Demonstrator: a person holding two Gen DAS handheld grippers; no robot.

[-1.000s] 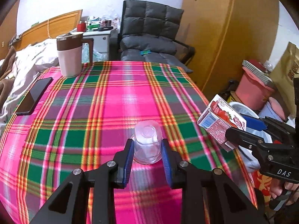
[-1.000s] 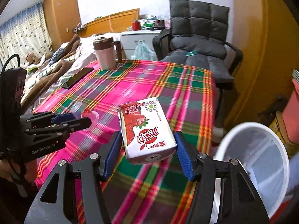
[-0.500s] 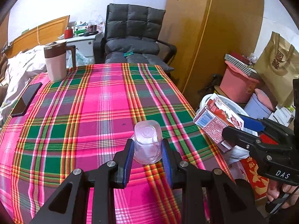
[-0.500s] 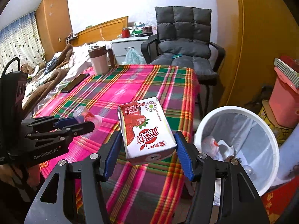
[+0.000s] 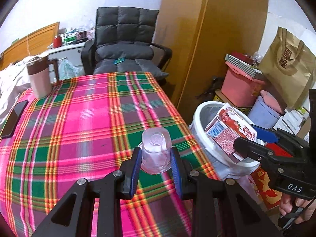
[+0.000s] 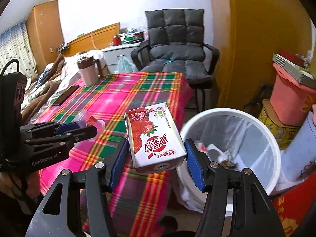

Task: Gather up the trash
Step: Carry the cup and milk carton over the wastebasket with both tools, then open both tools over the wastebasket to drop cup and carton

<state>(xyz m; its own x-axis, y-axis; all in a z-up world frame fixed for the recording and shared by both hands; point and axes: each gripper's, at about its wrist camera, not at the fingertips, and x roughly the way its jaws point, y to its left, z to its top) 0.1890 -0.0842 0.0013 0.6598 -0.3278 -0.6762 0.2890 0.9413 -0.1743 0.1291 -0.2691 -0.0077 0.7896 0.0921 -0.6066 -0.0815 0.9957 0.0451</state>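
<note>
While the left tongs (image 5: 156, 156) clamp a clear plastic cup (image 5: 156, 150) above the table (image 5: 79, 118), the right tongs (image 6: 156, 158) grip a strawberry milk carton (image 6: 154, 136) near the white trash bin (image 6: 272, 138).

right gripper (image 6: 156, 158) clamps strawberry milk carton (image 6: 155, 136) beside white trash bin (image 6: 272, 138), trash inside. left gripper (image 6: 86, 127) at left holds clear plastic cup (image 6: 85, 117) over plaid worktop (image 6: 126, 96).
</note>
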